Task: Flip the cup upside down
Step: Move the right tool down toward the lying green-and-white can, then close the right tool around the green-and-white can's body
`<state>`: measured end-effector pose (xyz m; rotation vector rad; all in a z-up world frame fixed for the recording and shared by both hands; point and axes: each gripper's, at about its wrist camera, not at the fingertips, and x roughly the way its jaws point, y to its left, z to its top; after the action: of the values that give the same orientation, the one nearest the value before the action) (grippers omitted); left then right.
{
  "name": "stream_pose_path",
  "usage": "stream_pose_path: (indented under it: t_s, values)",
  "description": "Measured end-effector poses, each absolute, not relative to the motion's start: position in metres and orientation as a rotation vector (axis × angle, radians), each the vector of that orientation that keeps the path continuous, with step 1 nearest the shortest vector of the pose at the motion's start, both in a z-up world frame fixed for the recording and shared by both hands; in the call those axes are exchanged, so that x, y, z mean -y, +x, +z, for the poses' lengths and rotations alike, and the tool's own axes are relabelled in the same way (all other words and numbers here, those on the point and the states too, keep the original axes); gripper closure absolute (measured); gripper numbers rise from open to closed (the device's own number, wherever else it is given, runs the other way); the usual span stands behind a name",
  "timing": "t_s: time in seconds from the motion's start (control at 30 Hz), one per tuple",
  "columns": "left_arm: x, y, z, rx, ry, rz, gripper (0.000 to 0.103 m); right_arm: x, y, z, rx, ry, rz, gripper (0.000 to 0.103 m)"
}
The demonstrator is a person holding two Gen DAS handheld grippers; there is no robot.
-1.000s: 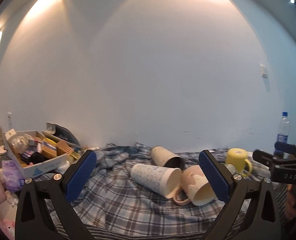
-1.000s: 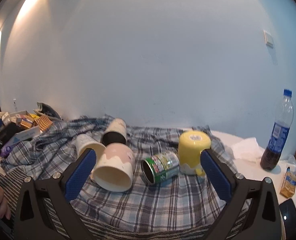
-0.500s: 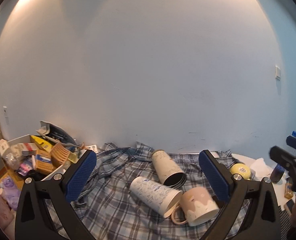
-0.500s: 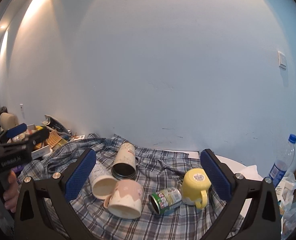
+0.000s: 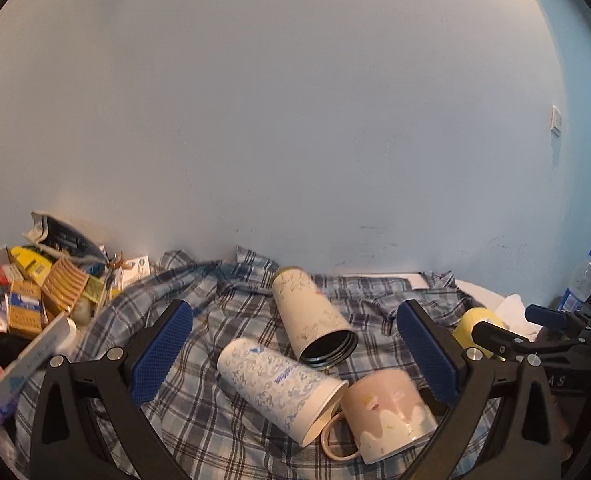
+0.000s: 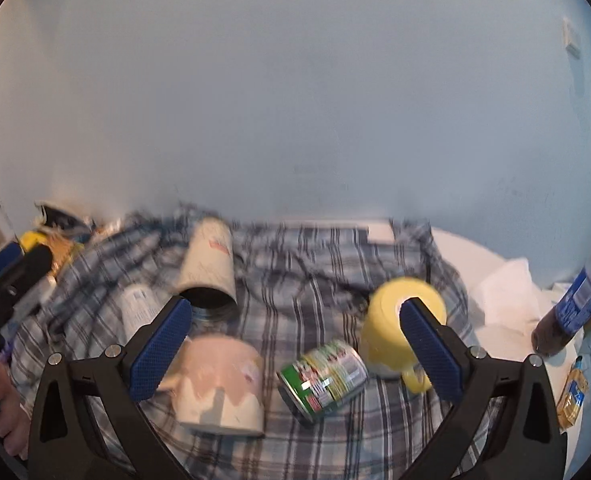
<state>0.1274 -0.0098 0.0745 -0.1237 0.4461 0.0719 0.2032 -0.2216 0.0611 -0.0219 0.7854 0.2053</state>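
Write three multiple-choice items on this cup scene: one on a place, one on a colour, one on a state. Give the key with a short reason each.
1. Where does the green can lie?
A. Between the pink mug and the yellow mug
B. Inside the cardboard box
C. Behind the cola bottle

2. What colour is the checked cloth under the cups?
A. Red and white
B. Blue and grey
C. Plain green

3. In what state are the left tongs and right tongs?
A. Both shut on a cup
B. Left shut on the pink mug
C. Both open, holding nothing

Key: 1 A, the can rests on its side on the cloth with a mug to either side. 2 B, the plaid shows blue and grey stripes. 3 C, both pairs of blue pads stand wide apart around no object.
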Motion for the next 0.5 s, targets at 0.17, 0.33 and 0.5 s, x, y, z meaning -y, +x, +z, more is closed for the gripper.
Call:
stream_pose_path:
  t_s: [0.17,0.33,0.5]
  values:
    - [0.022,0.133,0.054,-0.471,-0.080,0.056,0.000,0.241,0.230,0.023,-0.974,0.093,0.185,0.000]
    - [0.032,0.130,0.041,-0.442,-0.083,0.063,0.000,0.251,0.239,0.002,-1.077,0.215,0.184,0.000]
    - [0.034,0.133,0.035,-0.452,-0.090,0.053,0.000,0.247,0.247,-0.019,-1.149,0.224,0.158,0.015]
